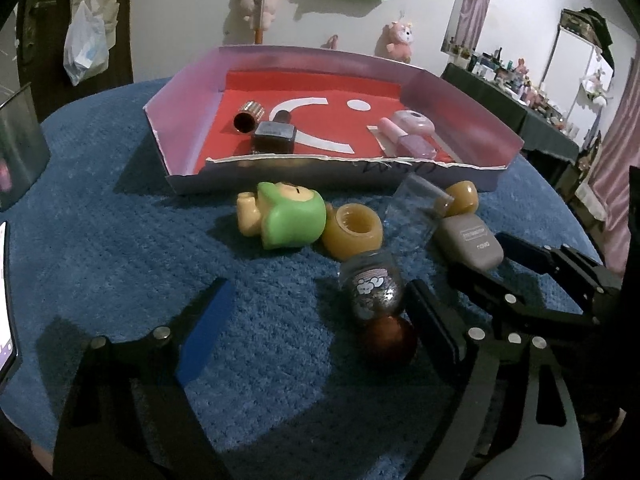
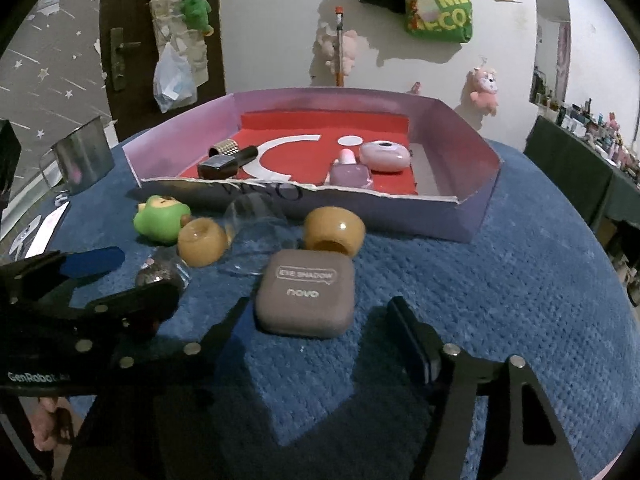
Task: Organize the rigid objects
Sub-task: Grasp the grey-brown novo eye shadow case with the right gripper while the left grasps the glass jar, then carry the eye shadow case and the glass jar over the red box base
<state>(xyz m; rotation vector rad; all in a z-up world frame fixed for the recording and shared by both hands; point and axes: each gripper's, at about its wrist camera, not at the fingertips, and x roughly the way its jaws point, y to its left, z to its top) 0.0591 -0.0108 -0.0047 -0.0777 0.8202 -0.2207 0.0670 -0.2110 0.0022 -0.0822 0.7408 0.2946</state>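
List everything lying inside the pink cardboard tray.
Inside the tray: a ridged gold cap, a dark polish bottle, a pink polish bottle and a pink oval case. The near wall hides their undersides.

Both handheld grippers angle down over the blue mat (image 1: 120, 240). The left gripper (image 1: 320, 312) stands with its jaws spread apart, clear of the mat's far edge, its blue-padded finger (image 1: 206, 332) on the left and its dark finger (image 1: 434, 328) on the right. The right gripper (image 2: 316, 324), beside it on the mat's right half, holds its jaws parted, the pads pressing on nothing.
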